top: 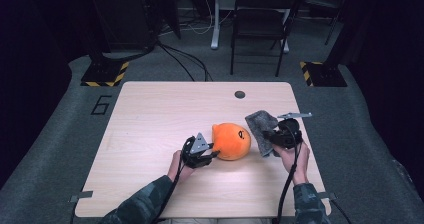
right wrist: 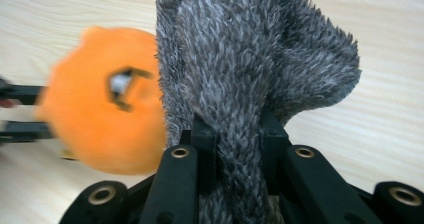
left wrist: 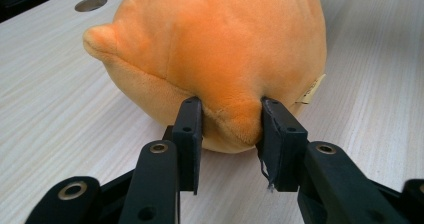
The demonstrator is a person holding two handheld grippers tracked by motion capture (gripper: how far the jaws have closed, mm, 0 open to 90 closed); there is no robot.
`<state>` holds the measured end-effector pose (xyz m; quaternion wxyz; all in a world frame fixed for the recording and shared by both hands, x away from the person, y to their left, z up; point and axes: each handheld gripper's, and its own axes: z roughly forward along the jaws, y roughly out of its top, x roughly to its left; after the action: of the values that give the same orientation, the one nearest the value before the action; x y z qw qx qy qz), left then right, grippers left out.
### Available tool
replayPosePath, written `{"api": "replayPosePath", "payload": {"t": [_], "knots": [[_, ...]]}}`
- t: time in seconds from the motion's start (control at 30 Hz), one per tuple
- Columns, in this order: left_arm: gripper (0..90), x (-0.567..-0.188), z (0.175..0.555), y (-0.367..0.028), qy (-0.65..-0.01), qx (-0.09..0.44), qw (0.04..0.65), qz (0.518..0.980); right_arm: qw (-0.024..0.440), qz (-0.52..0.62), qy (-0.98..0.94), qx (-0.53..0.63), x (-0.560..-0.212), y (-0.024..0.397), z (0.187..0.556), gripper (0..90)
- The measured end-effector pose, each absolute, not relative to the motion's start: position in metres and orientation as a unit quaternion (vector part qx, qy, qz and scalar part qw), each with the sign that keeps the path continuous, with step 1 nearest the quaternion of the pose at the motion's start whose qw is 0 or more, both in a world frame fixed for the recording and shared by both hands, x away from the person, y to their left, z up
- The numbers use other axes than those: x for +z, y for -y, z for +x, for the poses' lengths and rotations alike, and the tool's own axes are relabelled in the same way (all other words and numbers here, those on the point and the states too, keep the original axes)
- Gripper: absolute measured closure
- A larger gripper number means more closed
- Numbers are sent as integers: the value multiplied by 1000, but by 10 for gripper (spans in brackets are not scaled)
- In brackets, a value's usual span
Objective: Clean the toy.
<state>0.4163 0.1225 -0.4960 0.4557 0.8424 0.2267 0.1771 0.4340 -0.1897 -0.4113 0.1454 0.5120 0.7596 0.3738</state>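
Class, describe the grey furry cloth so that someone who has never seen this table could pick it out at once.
Start at the light wooden table and go to its right side, just right of the round orange plush toy. There the right gripper is shut on a grey furry cloth. It alone is grey and shaggy.

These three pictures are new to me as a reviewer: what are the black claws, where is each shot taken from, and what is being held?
A person at a wooden table holds a hand-held two-jaw gripper in each hand. The high view looks down from above; each of the other two comes from a camera riding on one gripper, looking along its black jaws. The left gripper pinches a fold of the orange plush toy, which rests on the table. The right gripper is clamped on a grey fuzzy cloth, held beside the toy.
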Motion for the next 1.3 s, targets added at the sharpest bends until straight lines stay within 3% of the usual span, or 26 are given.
{"api": "replayPosePath", "payload": {"t": [0.2, 0.53, 0.8, 1.03, 1.3], "knots": [[650, -495, 415, -120, -229, 180, 456, 841, 138, 465, -782, 392, -390, 151, 426, 746], [711, -491, 409, -111, -216, 206, 465, 833, 183, 419, -821, 343, -384, 98, 423, 747], [729, -489, 403, -104, -189, 230, 462, 835, 170, 409, -829, 341, -392, 82, 430, 747], [735, -495, 402, -103, -191, 225, 448, 844, 168, 390, -850, 310, -415, 69, 436, 747], [735, -496, 403, -107, -195, 207, 454, 844, 163, 394, -850, 309, -415, 79, 441, 747]]}}
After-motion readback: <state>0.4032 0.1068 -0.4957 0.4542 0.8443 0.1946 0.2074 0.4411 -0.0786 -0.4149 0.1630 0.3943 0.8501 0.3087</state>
